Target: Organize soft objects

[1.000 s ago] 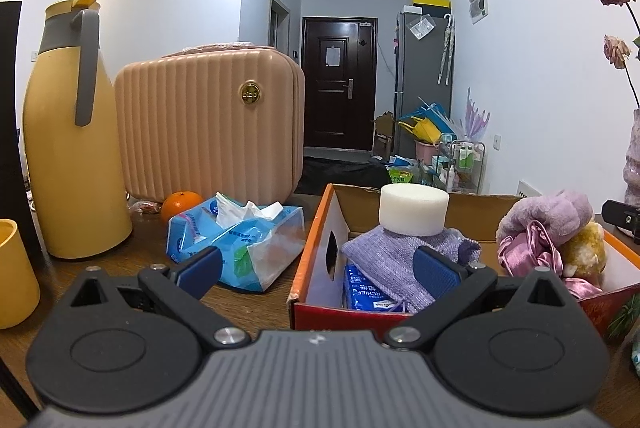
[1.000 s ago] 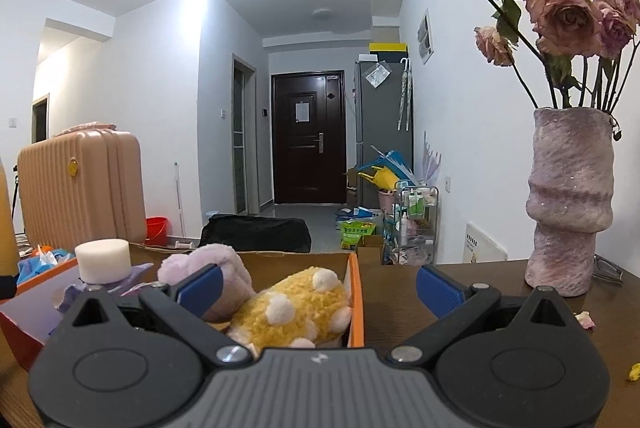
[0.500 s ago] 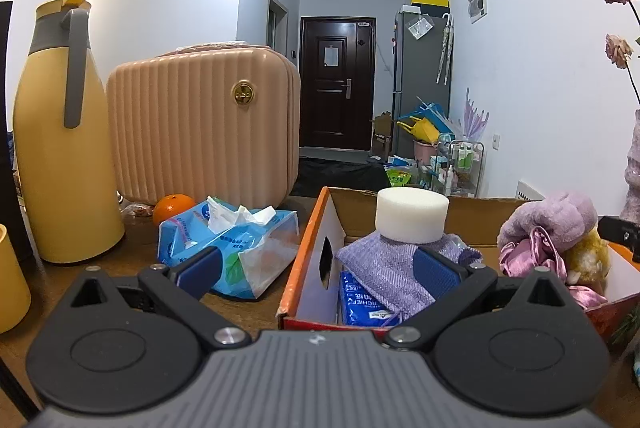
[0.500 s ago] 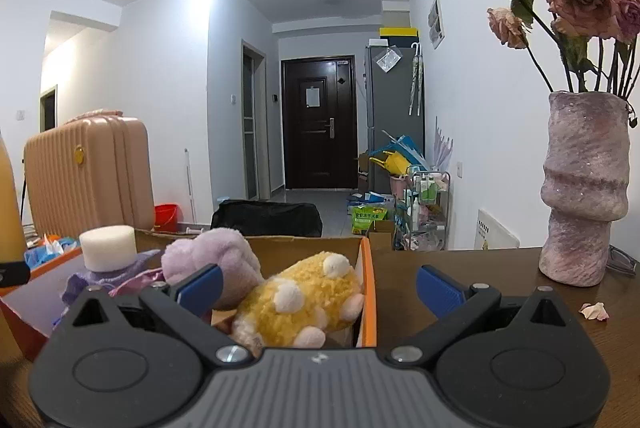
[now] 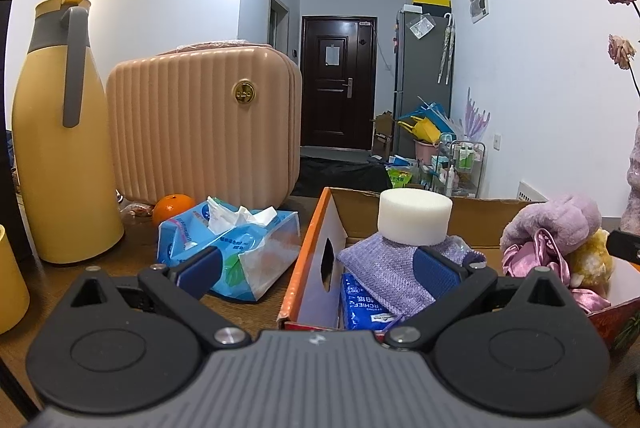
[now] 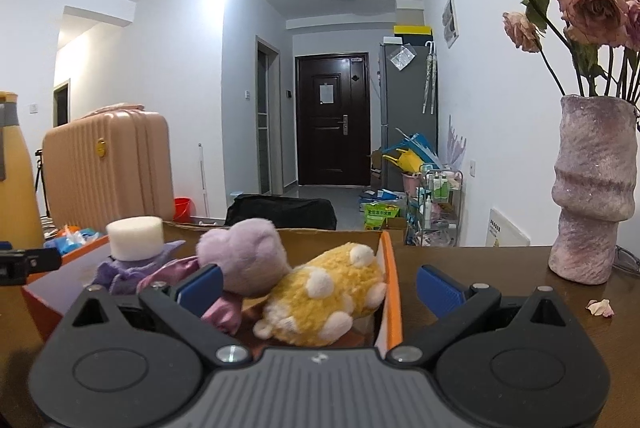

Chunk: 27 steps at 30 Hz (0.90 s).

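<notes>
1. My left gripper (image 5: 316,270) stood wide open and empty, its blue pads either side of the near wall of the orange cardboard box (image 5: 308,252)
2. In that box, at about 1 o'clock from the left gripper, a white foam cylinder (image 5: 414,216) sat on a folded lilac knitted cloth (image 5: 384,268), which lay over a blue plastic packet (image 5: 362,302)
3. At 11 o'clock, outside the box on the wooden table (image 5: 132,262), lay a blue soft tissue pack (image 5: 236,248), with an orange fruit (image 5: 174,206), a ribbed pink case (image 5: 200,124) and a yellow jug (image 5: 60,132) behind it
4. My right gripper (image 6: 318,286) was also spread wide, holding nothing
5. Between its pads I saw a yellow plush toy with white spots (image 6: 328,294) lying in the box's right end, touching a lilac plush toy (image 6: 244,256) at 11 o'clock
6. At 2 o'clock a mottled pink vase (image 6: 592,188) of dried roses stood apart from the box
</notes>
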### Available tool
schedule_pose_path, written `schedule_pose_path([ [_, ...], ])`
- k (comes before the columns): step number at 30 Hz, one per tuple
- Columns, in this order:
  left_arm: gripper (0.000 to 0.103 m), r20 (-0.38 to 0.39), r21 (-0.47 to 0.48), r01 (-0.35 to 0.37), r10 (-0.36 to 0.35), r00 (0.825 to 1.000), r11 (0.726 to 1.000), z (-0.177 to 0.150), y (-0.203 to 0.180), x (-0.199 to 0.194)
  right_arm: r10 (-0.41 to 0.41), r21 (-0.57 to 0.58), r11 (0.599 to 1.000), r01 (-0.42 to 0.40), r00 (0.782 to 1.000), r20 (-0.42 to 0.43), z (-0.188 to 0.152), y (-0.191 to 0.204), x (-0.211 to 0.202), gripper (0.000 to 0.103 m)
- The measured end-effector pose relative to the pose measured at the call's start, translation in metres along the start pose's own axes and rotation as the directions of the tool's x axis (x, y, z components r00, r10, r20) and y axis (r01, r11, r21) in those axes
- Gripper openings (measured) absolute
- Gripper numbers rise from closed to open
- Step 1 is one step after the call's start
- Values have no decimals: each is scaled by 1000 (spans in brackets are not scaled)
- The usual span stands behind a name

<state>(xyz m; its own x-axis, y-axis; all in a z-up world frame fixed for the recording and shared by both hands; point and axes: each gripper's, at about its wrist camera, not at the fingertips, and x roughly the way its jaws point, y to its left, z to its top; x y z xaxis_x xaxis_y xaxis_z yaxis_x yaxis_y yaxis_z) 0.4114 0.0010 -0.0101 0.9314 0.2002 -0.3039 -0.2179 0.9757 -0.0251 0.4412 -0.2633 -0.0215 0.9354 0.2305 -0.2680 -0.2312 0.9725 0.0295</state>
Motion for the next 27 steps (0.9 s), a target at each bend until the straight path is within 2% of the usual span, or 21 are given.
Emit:
schedule_pose_path([
  [9, 103, 3, -10, 2, -2, 1000, 1000, -5, 4, -22, 10, 0, 1000, -10, 1000, 12, -7, 15, -36, 103],
  [27, 103, -5, 8, 53, -52, 999, 999, -25, 11, -94, 9, 2, 1000, -9, 1000, 21, -23, 47, -106, 103],
])
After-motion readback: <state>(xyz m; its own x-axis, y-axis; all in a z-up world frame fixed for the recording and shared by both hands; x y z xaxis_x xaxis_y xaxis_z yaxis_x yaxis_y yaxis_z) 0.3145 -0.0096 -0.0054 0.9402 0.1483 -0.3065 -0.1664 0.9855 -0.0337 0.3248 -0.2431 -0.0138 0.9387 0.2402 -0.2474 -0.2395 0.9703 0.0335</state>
